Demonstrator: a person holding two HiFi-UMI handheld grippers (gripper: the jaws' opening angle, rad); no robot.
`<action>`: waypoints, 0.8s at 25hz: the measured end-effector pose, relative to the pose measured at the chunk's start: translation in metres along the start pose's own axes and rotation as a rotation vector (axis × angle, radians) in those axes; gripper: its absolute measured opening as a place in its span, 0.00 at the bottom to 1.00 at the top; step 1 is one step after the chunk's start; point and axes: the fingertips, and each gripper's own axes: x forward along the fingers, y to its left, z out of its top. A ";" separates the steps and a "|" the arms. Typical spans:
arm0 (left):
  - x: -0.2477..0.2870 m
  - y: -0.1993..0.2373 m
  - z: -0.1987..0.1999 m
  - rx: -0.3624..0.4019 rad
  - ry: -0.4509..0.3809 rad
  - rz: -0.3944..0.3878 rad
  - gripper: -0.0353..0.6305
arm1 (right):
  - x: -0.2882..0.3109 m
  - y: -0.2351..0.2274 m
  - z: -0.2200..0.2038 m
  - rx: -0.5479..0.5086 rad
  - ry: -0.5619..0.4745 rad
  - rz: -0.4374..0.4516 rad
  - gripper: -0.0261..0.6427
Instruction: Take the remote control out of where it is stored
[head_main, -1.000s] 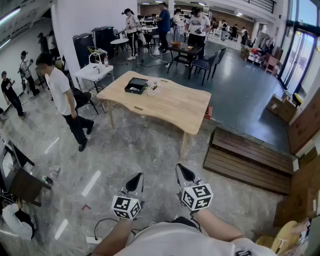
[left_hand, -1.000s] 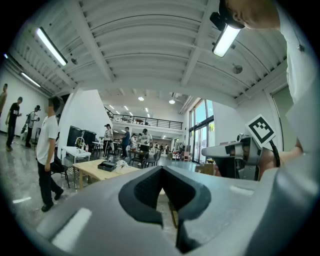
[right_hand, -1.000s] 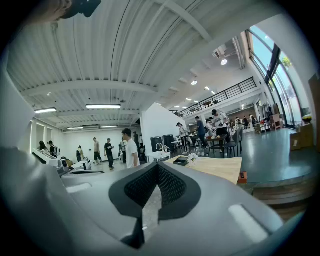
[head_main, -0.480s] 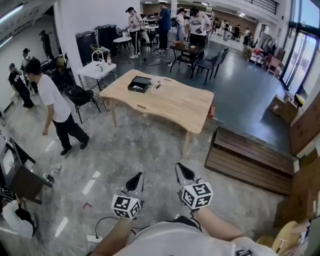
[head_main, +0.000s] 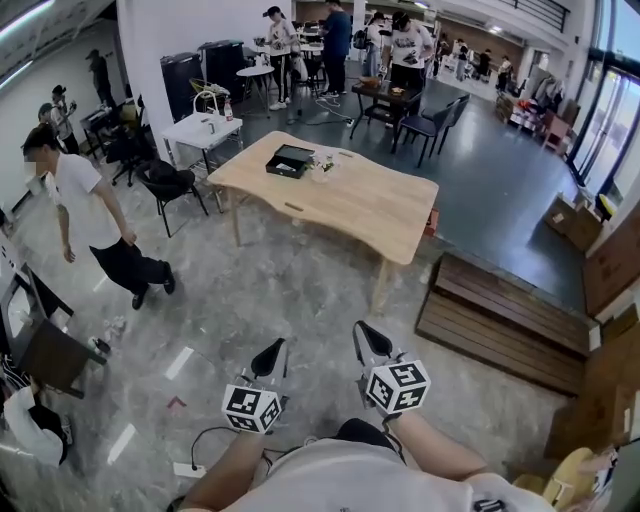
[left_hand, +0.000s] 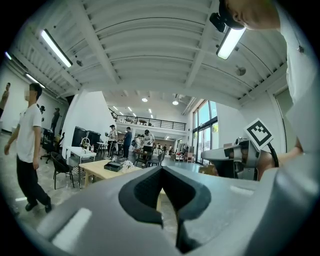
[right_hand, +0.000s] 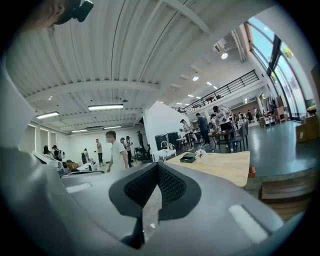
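The left gripper (head_main: 268, 357) and right gripper (head_main: 372, 343) are both shut on nothing, and no remote shows, maybe it hides in the black box (head_main: 291, 160) on the far wooden table (head_main: 360, 205), so walk close first, then open one.

Tan table (head_main: 370, 205), black box (head_main: 291, 160), grey mottled floor (head_main: 250, 290), black-and-white squares on left hand-held gripper (head_main: 268, 352).

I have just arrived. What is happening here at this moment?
A person holds the left gripper and the right gripper low over the floor, both shut and empty. The wooden table with a black box on it stands some way ahead, untouched. No remote control can be made out from here.
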 end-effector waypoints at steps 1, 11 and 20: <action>0.000 0.003 -0.001 -0.003 0.002 0.001 0.05 | 0.002 0.001 -0.002 0.002 0.002 0.001 0.07; 0.014 0.033 -0.009 -0.028 0.021 0.022 0.05 | 0.033 -0.006 -0.012 0.030 0.036 -0.001 0.07; 0.061 0.081 -0.016 -0.039 0.056 0.073 0.05 | 0.109 -0.035 -0.013 0.074 0.059 0.033 0.07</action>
